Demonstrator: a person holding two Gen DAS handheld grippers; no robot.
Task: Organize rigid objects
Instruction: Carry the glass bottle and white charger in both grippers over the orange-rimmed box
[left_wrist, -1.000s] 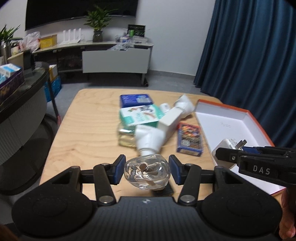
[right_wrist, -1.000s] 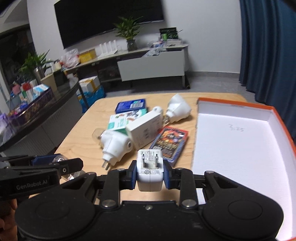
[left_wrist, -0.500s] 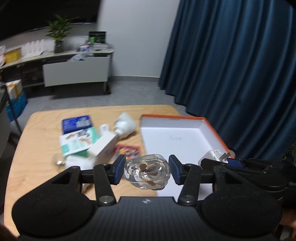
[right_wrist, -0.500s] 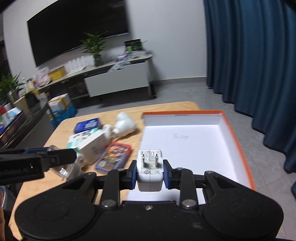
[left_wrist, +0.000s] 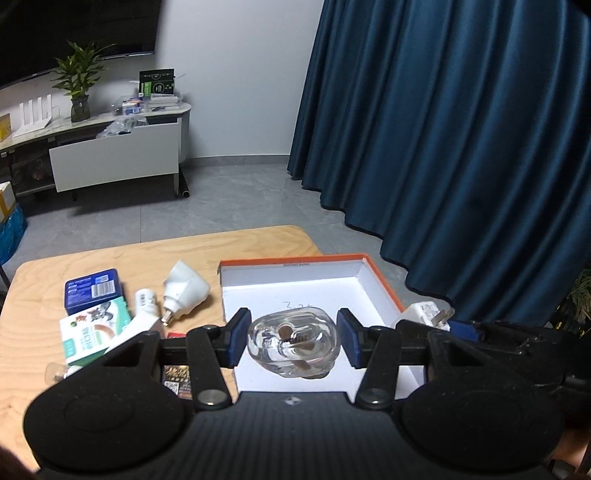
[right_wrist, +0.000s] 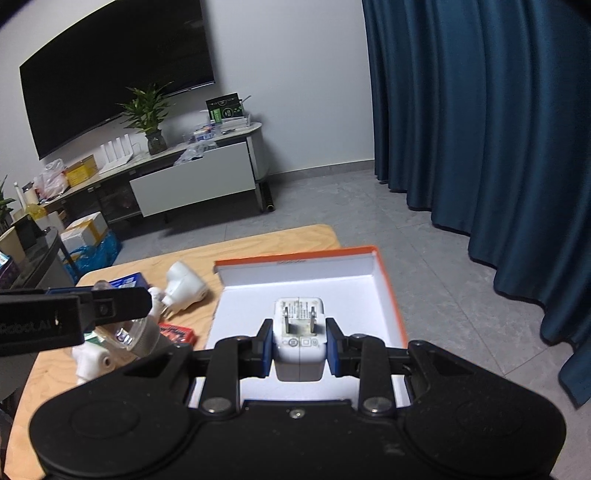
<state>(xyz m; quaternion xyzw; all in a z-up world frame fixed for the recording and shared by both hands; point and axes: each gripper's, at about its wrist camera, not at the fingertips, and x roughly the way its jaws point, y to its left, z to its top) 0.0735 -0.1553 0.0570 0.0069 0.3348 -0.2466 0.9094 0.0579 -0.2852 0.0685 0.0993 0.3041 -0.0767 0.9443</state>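
My left gripper (left_wrist: 293, 343) is shut on a clear glass bulb (left_wrist: 293, 347), which hangs above the near part of a white box with an orange rim (left_wrist: 280, 291). My right gripper (right_wrist: 299, 343) is shut on a white plug charger (right_wrist: 299, 332) with its two prongs facing up, over the same box (right_wrist: 258, 295). In the left wrist view the charger (left_wrist: 424, 314) shows at the box's right edge. In the right wrist view the bulb (right_wrist: 129, 332) sits at the left, under a left finger (right_wrist: 122, 302). The box floor that shows is bare.
On the wooden table (left_wrist: 33, 325), left of the box, lies a pile: a white adapter (left_wrist: 184, 288), a blue box (left_wrist: 92, 291), a green-and-white carton (left_wrist: 92, 332) and a dark card pack (left_wrist: 177, 376). A blue curtain (left_wrist: 461, 147) hangs to the right.
Both grippers swung right, from over the pile to over the orange-rimmed box, and rose a little. Each keeps its grip: bulb in the left, charger in the right.
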